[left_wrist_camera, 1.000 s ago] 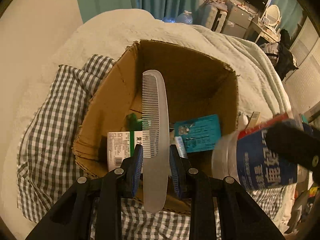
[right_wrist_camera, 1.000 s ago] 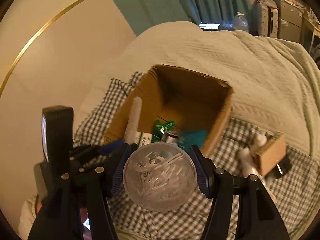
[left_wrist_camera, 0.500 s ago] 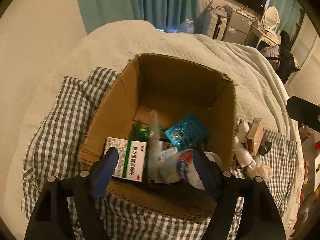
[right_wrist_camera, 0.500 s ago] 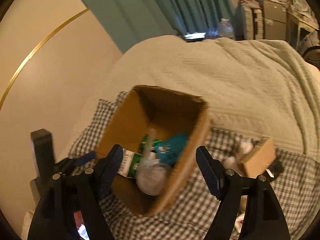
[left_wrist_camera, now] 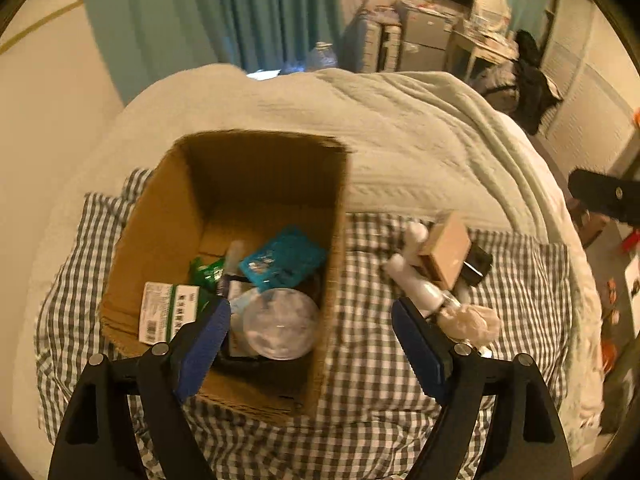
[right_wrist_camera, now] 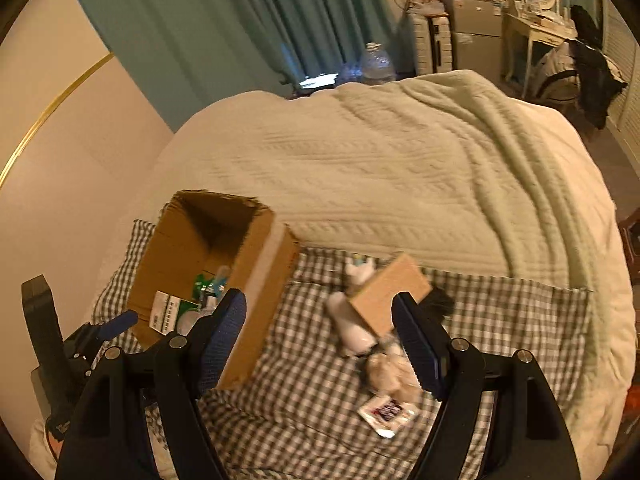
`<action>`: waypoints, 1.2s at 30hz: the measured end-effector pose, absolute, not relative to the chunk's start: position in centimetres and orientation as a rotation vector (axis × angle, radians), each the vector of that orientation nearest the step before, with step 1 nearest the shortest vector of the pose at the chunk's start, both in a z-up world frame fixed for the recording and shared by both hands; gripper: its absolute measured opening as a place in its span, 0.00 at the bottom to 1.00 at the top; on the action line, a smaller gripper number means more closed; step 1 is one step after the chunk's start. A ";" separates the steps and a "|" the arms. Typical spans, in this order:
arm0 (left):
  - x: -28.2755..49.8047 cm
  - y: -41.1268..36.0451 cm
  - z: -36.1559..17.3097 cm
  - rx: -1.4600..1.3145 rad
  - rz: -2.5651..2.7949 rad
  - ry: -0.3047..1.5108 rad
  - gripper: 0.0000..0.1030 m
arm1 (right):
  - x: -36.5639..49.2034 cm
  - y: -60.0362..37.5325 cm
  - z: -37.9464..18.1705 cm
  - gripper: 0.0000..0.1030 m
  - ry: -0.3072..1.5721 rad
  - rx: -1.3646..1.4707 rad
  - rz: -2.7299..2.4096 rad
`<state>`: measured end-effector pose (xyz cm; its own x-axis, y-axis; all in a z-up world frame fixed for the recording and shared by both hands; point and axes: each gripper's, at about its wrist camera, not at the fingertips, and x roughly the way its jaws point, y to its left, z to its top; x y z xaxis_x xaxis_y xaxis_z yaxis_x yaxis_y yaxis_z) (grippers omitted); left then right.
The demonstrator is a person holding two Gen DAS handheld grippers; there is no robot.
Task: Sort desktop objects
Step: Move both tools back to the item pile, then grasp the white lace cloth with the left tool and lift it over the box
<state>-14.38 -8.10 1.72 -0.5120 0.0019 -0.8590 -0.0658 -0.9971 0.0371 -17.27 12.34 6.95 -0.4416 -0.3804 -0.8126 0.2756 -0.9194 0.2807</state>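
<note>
**Entry: both claws empty, loose pile waiting beside the box**

You are holding the left claw [left_wrist_camera: 310,340] with its jaws standing wide and nothing between them; they have just been opening, and the comb they carried is now lying in the cardboard box [left_wrist_camera: 160,232]. You are holding the right claw [right_wrist_camera: 320,340] wide as well, its jaws having just been opening too, and the clear round tub [left_wrist_camera: 280,324] is now resting inside the box near its front corner.

Box contents, as you are seeing them: the tub, a teal packet [left_wrist_camera: 284,260], a green-and-white carton [left_wrist_camera: 168,312], a green wrapper, the pale comb.

Still outside, on the checked cloth [right_wrist_camera: 312,420] spread over the bed: a small tan box [right_wrist_camera: 388,292] lying on top of a white bottle [right_wrist_camera: 348,324], a crumpled beige wad [right_wrist_camera: 388,368], a dark item behind the tan box, and a flat sachet [right_wrist_camera: 388,414] nearest you.

Key relation: the pile is sitting to the right of the cardboard box, well apart from its wall. In the right wrist view it is lying straight ahead between the jaws, so your right hand looks nearer. The white bottle's long axis is running away from you, slanting up and to the left; it looks smooth and rounded, likely to roll.
</note>
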 end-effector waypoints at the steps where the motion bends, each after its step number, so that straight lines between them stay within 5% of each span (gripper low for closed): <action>1: -14.2 -7.3 1.7 -1.522 2.696 0.125 0.83 | -17.1 13.1 7.1 0.73 -0.146 1.381 -2.383; 12: -13.3 0.5 -1.3 -1.562 2.582 0.036 0.84 | -15.8 18.7 7.2 0.73 -0.143 1.406 -2.409; 20: -12.5 6.3 -6.5 -1.577 2.503 0.222 0.84 | -15.6 21.0 7.0 0.73 -0.161 1.416 -2.404; 36: -14.7 13.2 -15.0 -1.677 2.371 0.227 0.84 | -16.7 25.0 5.0 0.73 -0.225 1.473 -2.394</action>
